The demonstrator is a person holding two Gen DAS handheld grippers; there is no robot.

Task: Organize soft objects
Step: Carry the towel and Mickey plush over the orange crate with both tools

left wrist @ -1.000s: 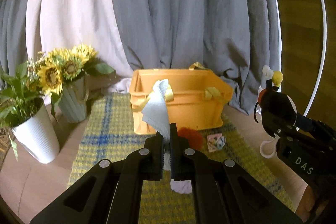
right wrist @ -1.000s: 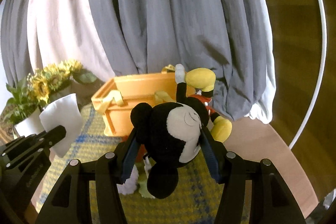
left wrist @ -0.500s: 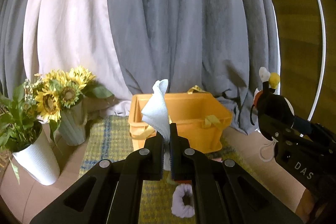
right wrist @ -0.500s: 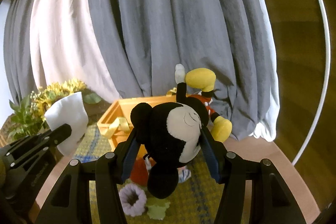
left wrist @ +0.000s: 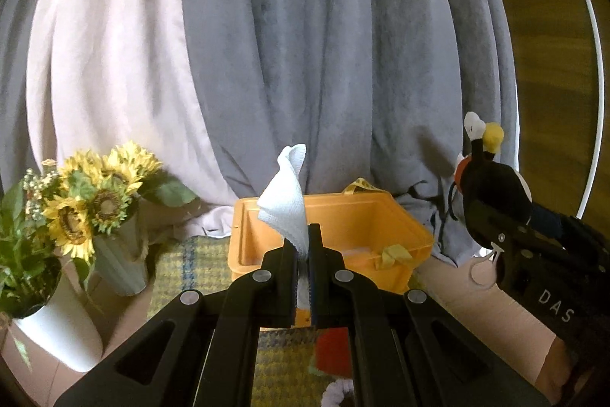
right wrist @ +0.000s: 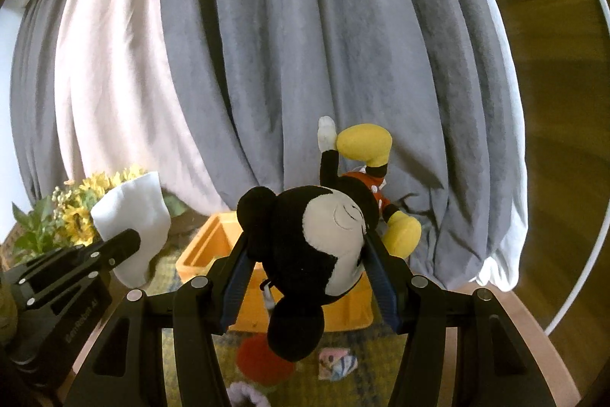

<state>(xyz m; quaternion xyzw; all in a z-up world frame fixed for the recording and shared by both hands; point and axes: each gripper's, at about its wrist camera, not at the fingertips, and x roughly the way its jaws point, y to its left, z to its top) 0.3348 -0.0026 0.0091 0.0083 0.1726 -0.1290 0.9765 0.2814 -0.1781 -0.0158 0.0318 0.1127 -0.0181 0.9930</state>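
Both things look light and yielding: the cloth (left wrist: 284,205) limp, best pinched at a fold, the plush (right wrist: 324,246) squashy, best taken across its round head. The left tool (left wrist: 303,246) is fully closed on the cloth, just short of the bin (left wrist: 343,216). The right tool (right wrist: 309,273), partly open, clamps the plush's head above the bin's near wall.

Orange bin (left wrist: 385,216) open-topped, reachable from above; sunflower vase (left wrist: 114,254) crowds left; curtain (left wrist: 324,63) behind.
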